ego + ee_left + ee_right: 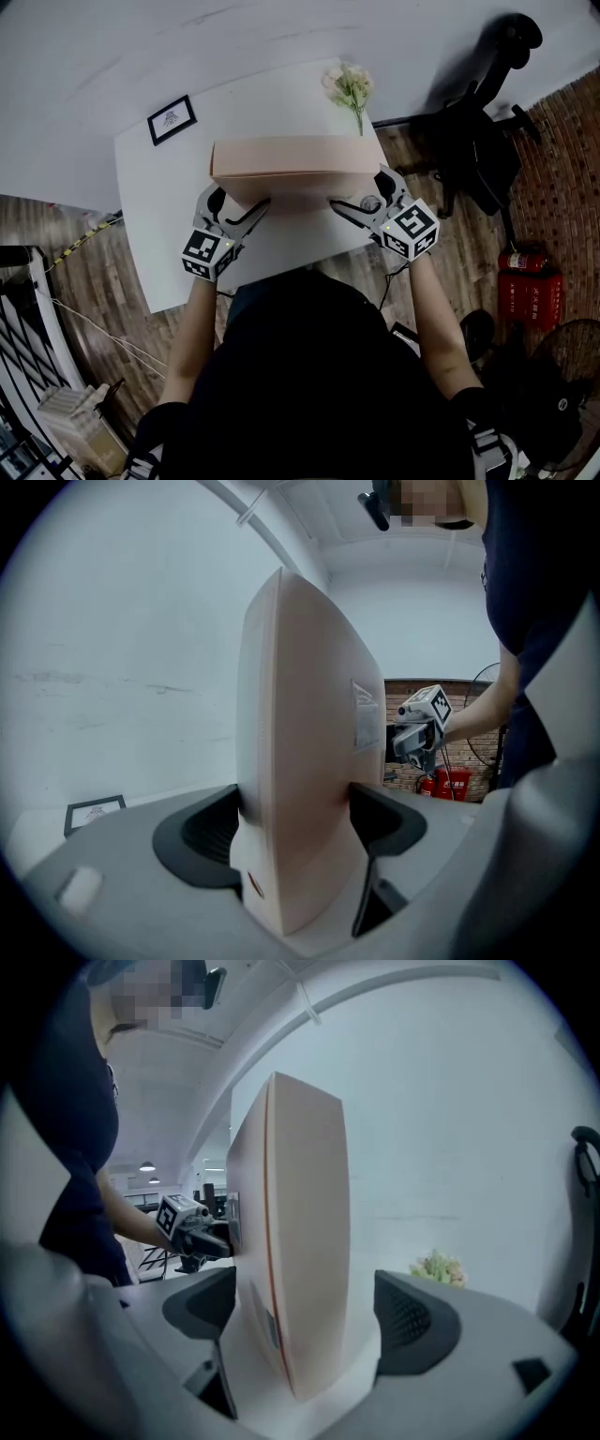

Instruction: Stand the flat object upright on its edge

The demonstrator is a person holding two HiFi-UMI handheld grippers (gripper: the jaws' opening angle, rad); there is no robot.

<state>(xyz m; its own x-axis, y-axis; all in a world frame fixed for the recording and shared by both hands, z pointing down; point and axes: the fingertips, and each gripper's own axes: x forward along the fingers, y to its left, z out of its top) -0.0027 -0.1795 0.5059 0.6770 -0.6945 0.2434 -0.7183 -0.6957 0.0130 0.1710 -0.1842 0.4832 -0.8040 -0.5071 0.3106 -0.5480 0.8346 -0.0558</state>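
Note:
A flat pale pink box (291,157) stands upright on its long edge on the white table (169,244). My left gripper (239,202) is at the box's left end, shut on it. In the left gripper view both dark pads (380,817) press the box (300,761) from either side. My right gripper (359,187) straddles the right end with its jaws open. In the right gripper view the box (300,1241) stands between the pads; the right pad (408,1321) is clearly apart from it, while the left pad is close beside it.
A small bunch of flowers (350,86) stands at the table's far right corner and a black picture frame (172,119) at the far left. An office chair (478,141), red fire extinguishers (525,281) and a fan (562,394) are on the floor at the right.

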